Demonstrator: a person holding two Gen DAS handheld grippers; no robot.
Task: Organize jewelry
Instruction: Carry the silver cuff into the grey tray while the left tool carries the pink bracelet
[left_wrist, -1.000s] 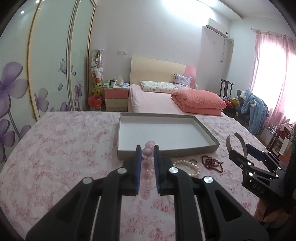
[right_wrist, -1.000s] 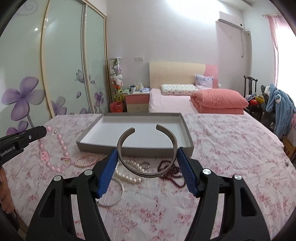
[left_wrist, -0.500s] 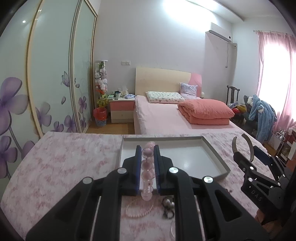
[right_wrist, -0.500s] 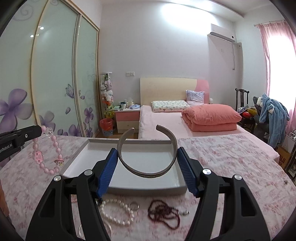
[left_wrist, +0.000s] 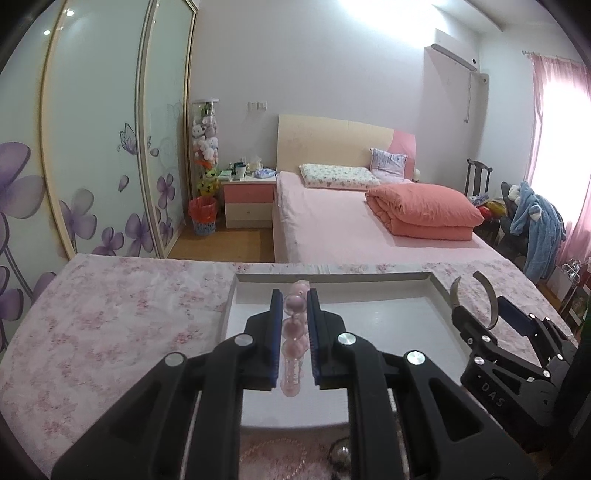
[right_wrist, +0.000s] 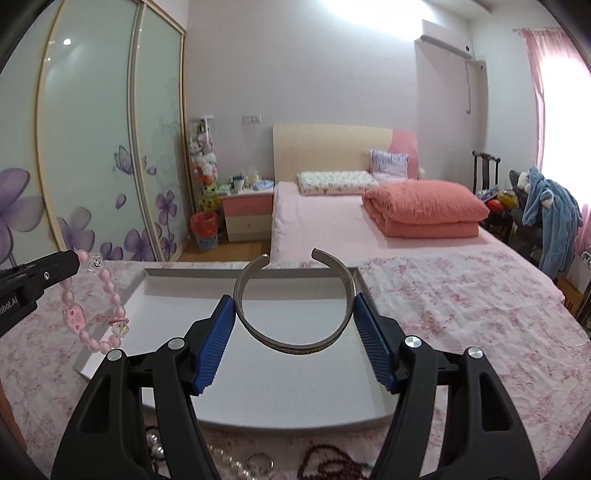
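Observation:
My left gripper (left_wrist: 292, 306) is shut on a pink bead bracelet (left_wrist: 293, 339), held above the shallow grey tray (left_wrist: 369, 277). From the right wrist view the bracelet (right_wrist: 96, 314) hangs from the left gripper (right_wrist: 75, 260) over the tray's left edge. My right gripper (right_wrist: 295, 306) is shut on a silver open cuff bangle (right_wrist: 295, 341), above the tray (right_wrist: 155, 275). In the left wrist view the bangle (left_wrist: 474, 299) sits over the tray's right side, held by the right gripper (left_wrist: 476, 317).
The tray lies on a pink floral cloth (right_wrist: 461, 314). Near the front edge lie a pearl strand (right_wrist: 229, 465), a ring (right_wrist: 258, 461) and dark red beads (right_wrist: 328, 463). A bed (right_wrist: 332, 229) stands behind.
Both grippers have moved forward and up with their bracelets, from above the loose jewelry to above the tray. The tray now looks nearer and lower in both views.

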